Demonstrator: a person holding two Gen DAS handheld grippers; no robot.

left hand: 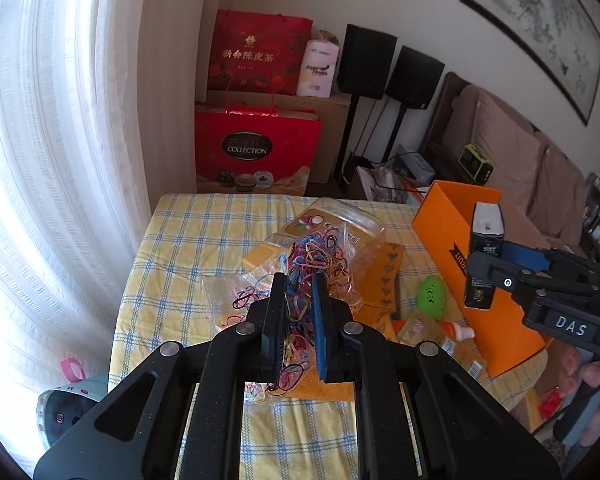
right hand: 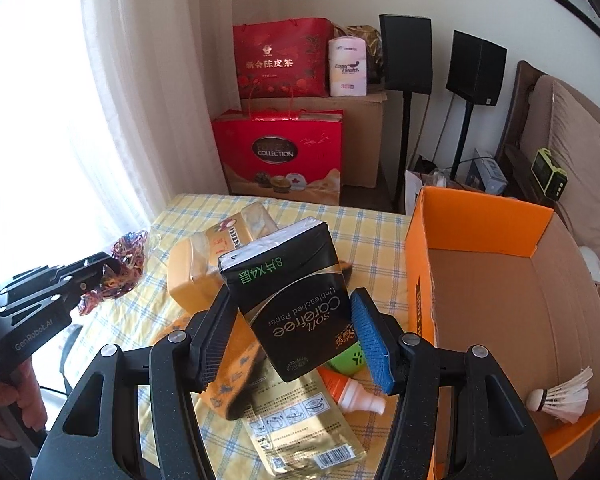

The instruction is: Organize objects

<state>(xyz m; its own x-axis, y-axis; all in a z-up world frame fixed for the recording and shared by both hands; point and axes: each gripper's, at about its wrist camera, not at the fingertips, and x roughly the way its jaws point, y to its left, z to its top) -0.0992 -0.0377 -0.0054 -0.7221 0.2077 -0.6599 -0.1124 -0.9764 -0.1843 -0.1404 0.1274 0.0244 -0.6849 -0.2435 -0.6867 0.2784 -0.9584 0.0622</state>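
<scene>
My left gripper is shut on a clear plastic bag of coloured rubber bands, held above the checked tablecloth; it also shows in the right wrist view, with the bag of bands in its tips. My right gripper is shut on a black tissue pack, held tilted above the table, left of the orange cardboard box. In the left wrist view the right gripper holds the pack against the box's front wall. A shuttlecock lies in the box.
On the table lie a clear jar with an orange lid, a green egg-shaped toy, a small orange-and-white bottle, a gold foil packet and orange patterned cards. Red gift bags, speakers and a sofa stand behind.
</scene>
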